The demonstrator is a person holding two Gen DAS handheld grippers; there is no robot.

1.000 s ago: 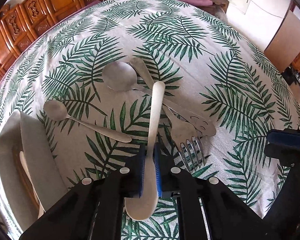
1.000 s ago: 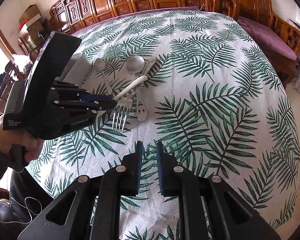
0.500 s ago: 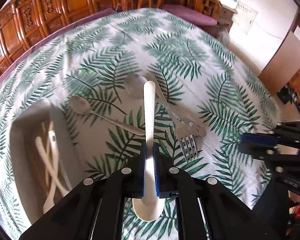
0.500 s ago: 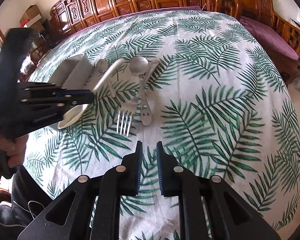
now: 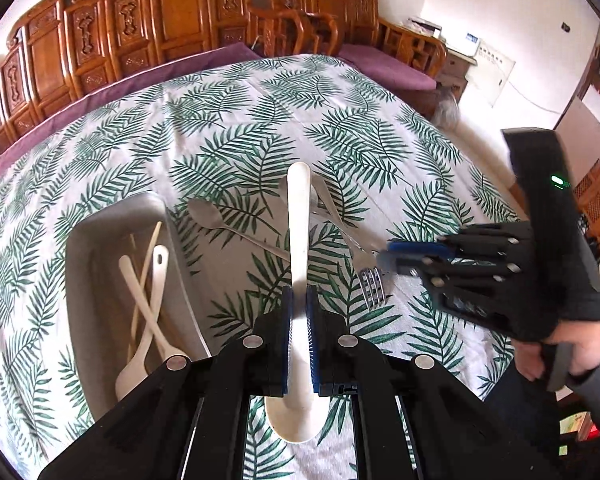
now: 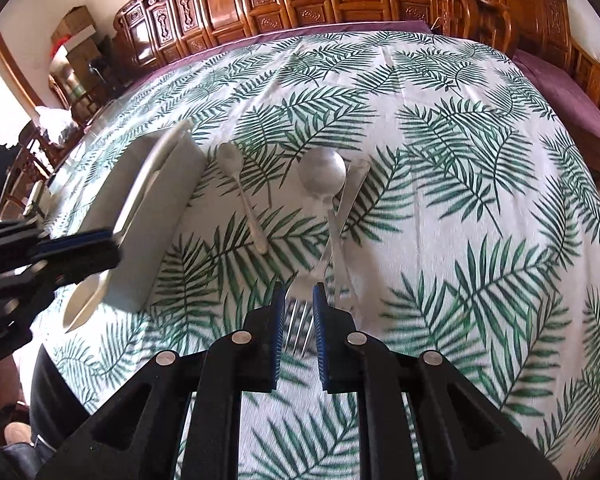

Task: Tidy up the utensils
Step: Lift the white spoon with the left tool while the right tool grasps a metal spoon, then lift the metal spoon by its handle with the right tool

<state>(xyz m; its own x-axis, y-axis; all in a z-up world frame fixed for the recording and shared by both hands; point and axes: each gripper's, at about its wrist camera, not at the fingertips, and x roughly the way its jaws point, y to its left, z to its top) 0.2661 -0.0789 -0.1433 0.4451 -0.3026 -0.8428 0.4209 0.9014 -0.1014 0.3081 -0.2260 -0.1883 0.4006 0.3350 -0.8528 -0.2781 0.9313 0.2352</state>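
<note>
Left hand-held gripper [image 5: 299, 334] pinching white spoon [image 5: 299, 240] above bench, right of tray [image 5: 112, 216] | carry it left, lower, release flat | right hand-held gripper [image 6: 298, 322] spread around fork [image 6: 300, 326]: close squarely

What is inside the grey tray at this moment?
The grey tray holds several white utensils, crossed over each other: long-handled spoons and thin sticks. Its near end is hidden behind the left hand-held gripper, so an exact count is not possible.

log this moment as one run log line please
left claw shut on white spoon, lifted beside tray | right claw open, straddling fork on tablecloth | fork not gripped
</note>
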